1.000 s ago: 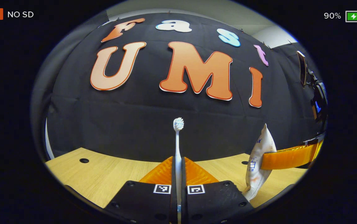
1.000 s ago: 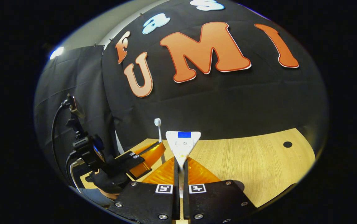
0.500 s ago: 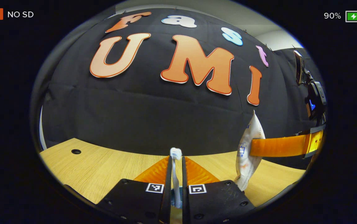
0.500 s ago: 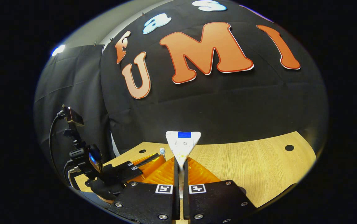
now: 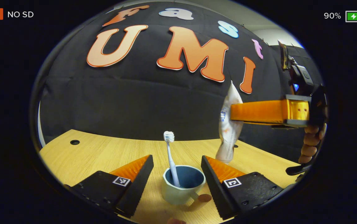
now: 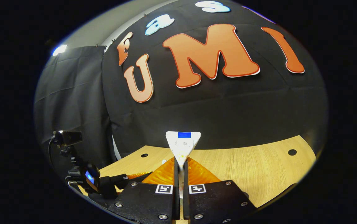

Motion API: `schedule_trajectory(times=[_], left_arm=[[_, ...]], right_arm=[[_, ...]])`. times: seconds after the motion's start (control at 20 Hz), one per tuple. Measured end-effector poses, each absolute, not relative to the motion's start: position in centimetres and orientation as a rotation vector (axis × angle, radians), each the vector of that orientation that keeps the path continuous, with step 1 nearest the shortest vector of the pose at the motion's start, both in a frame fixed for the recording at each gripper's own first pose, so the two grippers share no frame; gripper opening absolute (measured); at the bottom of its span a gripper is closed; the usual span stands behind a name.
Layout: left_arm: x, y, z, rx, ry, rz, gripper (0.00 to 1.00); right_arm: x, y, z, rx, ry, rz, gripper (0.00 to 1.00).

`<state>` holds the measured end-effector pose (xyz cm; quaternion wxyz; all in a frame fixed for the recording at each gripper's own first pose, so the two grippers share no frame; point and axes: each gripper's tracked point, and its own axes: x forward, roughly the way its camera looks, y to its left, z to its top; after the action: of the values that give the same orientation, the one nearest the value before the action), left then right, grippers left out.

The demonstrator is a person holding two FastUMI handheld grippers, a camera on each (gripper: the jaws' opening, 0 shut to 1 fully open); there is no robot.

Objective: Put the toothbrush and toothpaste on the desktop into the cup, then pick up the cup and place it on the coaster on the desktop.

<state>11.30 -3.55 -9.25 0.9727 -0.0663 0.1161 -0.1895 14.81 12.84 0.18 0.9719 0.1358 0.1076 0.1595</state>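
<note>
Left gripper view: left gripper (image 5: 177,161) sits at the bottom of the frame, its fingers spread wide apart and holding nothing.
Toothbrush: toothbrush (image 5: 170,157) stands head-up inside the blue cup (image 5: 182,185), bottom centre, leaning on the cup's left wall.
Cup: on the wooden desktop (image 5: 103,152), between the two open fingers, touching neither as far as I can tell.
Other tool: right gripper (image 5: 233,112), upper right, clamped on the toothpaste tube (image 5: 228,124), which hangs above the desktop to the right of the cup; a hand (image 5: 312,140) holds it at the right edge.
Right gripper view: right gripper (image 6: 180,165) at bottom centre, fingers together on the toothpaste tube (image 6: 183,143), whose flat crimped end points forward.
Coaster: a brown round edge (image 5: 204,198) under the cup's right side, cannot tell.
Handling, tube: likely soft, light and slick; grip mid-body, lower it cap-first.
Handling, cup: probably rigid and breakable; take it across the wall.
</note>
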Motion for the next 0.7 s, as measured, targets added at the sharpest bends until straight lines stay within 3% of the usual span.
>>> schedule_trajectory(times=[0.35,0.7], left_arm=[[7.2,0.3,-7.3,-0.094,0.200,-0.320,0.95],[4.2,2.8,-5.9,-0.073,0.179,-0.258,0.96]], right_arm=[[16.0,14.9,0.7,0.268,0.192,0.366,0.04],[17.5,17.2,-2.9,0.259,0.234,0.368,0.06]])
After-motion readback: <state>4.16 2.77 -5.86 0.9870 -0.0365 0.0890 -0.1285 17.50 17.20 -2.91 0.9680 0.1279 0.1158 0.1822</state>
